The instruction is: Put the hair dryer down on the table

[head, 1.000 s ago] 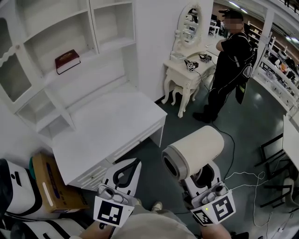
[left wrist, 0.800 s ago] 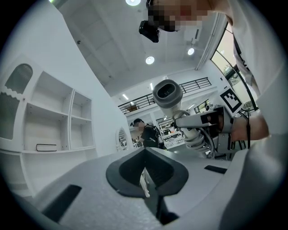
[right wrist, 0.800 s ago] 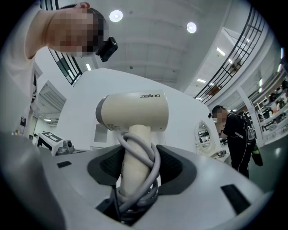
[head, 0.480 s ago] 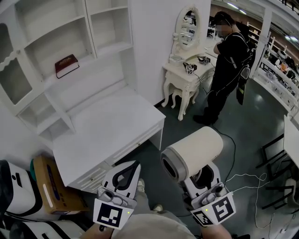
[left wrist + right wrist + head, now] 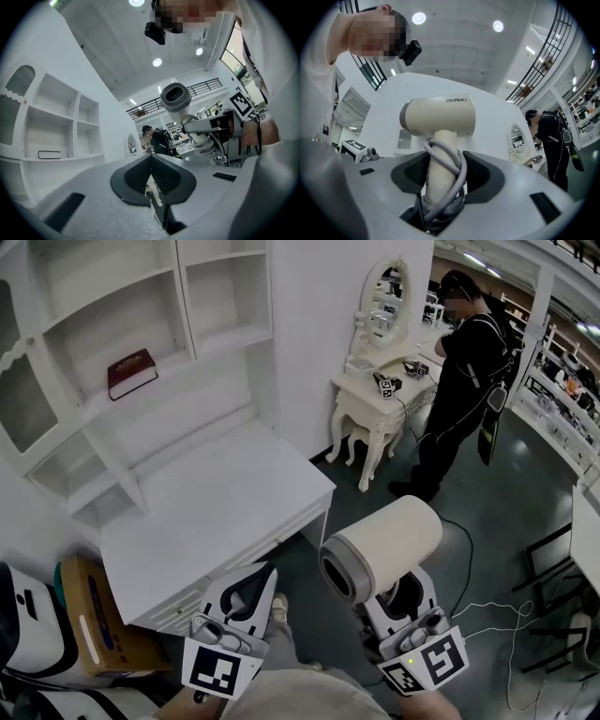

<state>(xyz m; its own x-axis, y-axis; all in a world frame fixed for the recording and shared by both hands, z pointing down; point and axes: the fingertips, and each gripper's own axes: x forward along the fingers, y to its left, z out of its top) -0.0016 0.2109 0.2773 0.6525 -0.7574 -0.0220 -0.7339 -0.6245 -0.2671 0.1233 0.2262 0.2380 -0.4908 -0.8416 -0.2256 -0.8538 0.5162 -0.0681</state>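
1. Left hand-held gripper (image 5: 261,574): pale grey-white shell, dark grey pads (image 5: 133,180) lining the jaws, and a left marker cube (image 5: 213,672) bearing a black-and-white square pattern.
2. Right hand-held gripper (image 5: 405,583): same shell, a right marker cube (image 5: 431,662), and a small green light (image 5: 410,663).
3. The person wears a light beige top (image 5: 309,699) and a black head camera (image 5: 411,51).

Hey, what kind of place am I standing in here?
Probably a mock bedroom set inside a large showroom-like hall: a white desk with shelving, an ornate white dressing table with oval mirror, and stocked racks beyond.
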